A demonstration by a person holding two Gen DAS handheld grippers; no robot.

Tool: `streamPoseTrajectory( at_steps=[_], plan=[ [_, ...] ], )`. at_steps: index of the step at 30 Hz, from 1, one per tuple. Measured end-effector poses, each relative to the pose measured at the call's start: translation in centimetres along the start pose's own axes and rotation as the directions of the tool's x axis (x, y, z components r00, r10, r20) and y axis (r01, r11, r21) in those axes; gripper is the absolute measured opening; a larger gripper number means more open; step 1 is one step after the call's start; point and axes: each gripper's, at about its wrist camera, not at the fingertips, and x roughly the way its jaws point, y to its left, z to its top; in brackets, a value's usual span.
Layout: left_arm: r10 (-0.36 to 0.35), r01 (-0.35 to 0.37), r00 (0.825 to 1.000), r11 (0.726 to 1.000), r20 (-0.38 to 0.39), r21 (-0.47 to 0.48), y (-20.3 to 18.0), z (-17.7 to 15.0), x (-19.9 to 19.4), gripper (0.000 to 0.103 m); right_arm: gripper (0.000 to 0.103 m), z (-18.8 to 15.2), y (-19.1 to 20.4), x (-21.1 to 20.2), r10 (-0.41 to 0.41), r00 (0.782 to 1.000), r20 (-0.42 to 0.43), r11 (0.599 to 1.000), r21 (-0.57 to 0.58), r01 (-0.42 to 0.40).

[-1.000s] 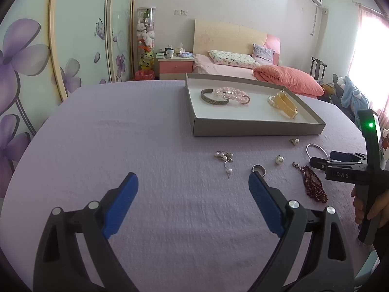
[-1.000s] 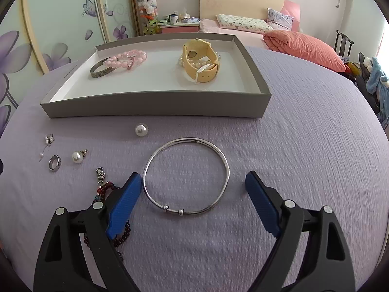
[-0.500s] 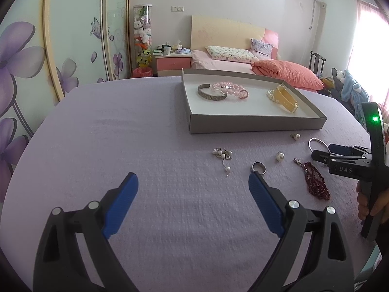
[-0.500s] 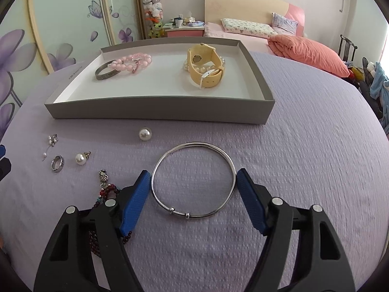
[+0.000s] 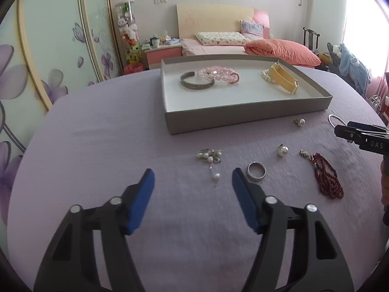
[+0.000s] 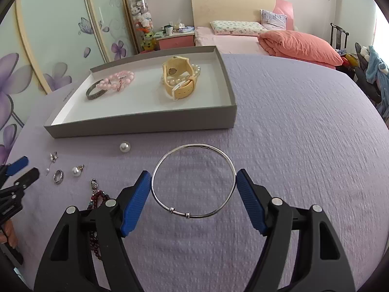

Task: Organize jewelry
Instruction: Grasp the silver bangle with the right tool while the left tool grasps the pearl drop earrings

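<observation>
Gripping the silver bangle [image 6: 193,181], right gripper [image 6: 193,182] pads apparently touch both sides; left gripper [image 5: 192,178] closing, empty, near ring [image 5: 256,171] on desk [image 5: 97,133].

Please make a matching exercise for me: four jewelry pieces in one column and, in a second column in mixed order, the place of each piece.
Things
1. thin silver bangle
2. yellow plastic wristwatch
3. dark red bead bracelet
4. pink bead bracelet

Places
A. on the purple cloth, outside the tray, by no gripper
B. in the grey cardboard tray, beside the white pearl strand
C. between the blue pads of the right gripper
D. in the tray, against the engraved grey metal cuff

Pairs: 1-C, 2-B, 3-A, 4-D
</observation>
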Motion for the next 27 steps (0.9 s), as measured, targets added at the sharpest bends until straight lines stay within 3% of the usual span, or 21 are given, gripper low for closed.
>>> streamPoseTrajectory(
  at_steps=[7,14,17,20,24,27],
  plan=[
    [-0.023,0.023,1.000,1.000,-0.018,-0.012,-0.9,1.2,1.8,0.052,0.073,0.1,-0.7,0.4,0.014,1.000,-0.008,1.000,0.017,-0.014],
    [-0.045,0.042,0.997,0.998,-0.069,-0.048,-1.6,1.9,3.4,0.033,0.073,0.2,-0.8,0.5,0.032,0.999,-0.009,0.999,0.024,-0.031],
    [-0.046,0.043,0.997,0.998,-0.069,-0.047,-2.0,2.1,3.6,0.030,0.073,0.2,-0.9,0.4,0.039,0.999,-0.008,0.999,0.028,-0.038],
    [-0.023,0.020,0.997,0.999,-0.071,-0.033,-2.5,2.3,3.8,0.026,0.073,0.3,-0.9,0.4,0.047,0.999,-0.007,0.998,0.032,-0.047],
    [0.004,-0.007,0.997,0.999,-0.072,-0.037,-2.6,2.4,4.0,0.012,0.073,0.2,-0.7,0.2,0.056,0.998,-0.006,0.998,0.034,-0.056],
    [0.020,-0.021,0.997,1.000,-0.072,-0.019,-2.7,2.4,4.1,0.009,0.073,0.2,-0.5,0.1,0.063,0.998,-0.005,0.997,0.036,-0.063]
  ],
)
